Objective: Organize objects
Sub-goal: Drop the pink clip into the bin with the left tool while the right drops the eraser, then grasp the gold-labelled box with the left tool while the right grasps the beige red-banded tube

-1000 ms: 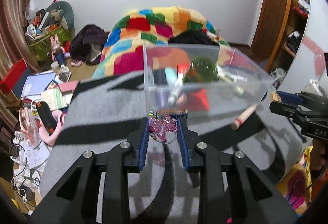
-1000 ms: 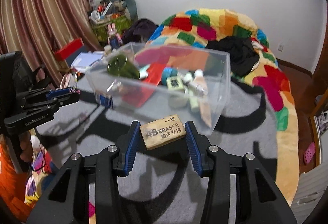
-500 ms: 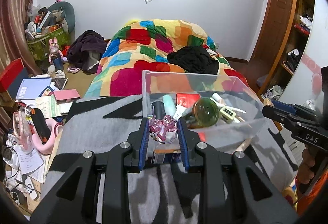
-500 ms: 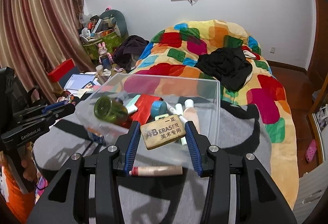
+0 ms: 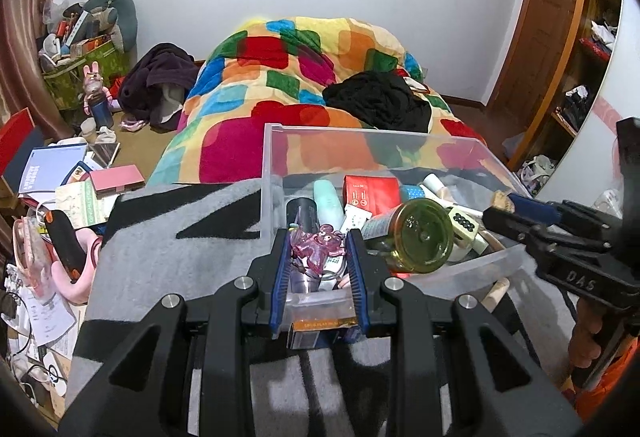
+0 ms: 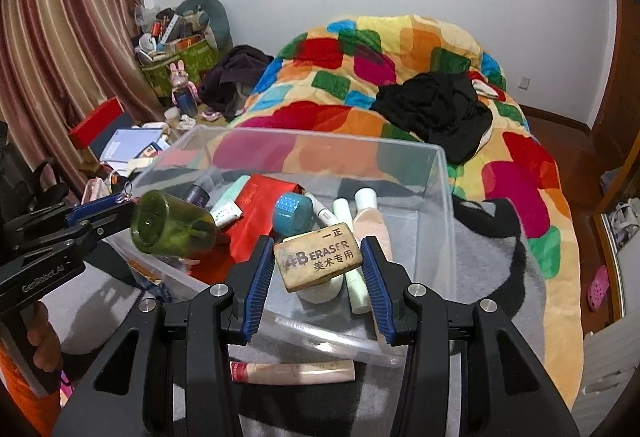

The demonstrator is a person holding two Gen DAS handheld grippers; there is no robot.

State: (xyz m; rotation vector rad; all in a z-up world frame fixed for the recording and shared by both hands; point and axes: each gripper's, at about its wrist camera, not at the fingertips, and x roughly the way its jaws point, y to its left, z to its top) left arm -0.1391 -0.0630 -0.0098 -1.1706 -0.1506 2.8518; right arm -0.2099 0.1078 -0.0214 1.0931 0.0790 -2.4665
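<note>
Now the left tool (image 5: 319,264) grips a pink charm (image 5: 318,245) over the near-left corner of the clear plastic bin (image 6: 446,197), while the right tool (image 6: 318,279) clamps a 4B eraser (image 6: 318,256) above the bin's near side.

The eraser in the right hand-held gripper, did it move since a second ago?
Yes. The eraser, clamped in the right hand-held gripper, went forward: it hung short of the clear plastic box's near wall, and now it is over the inside.
</note>
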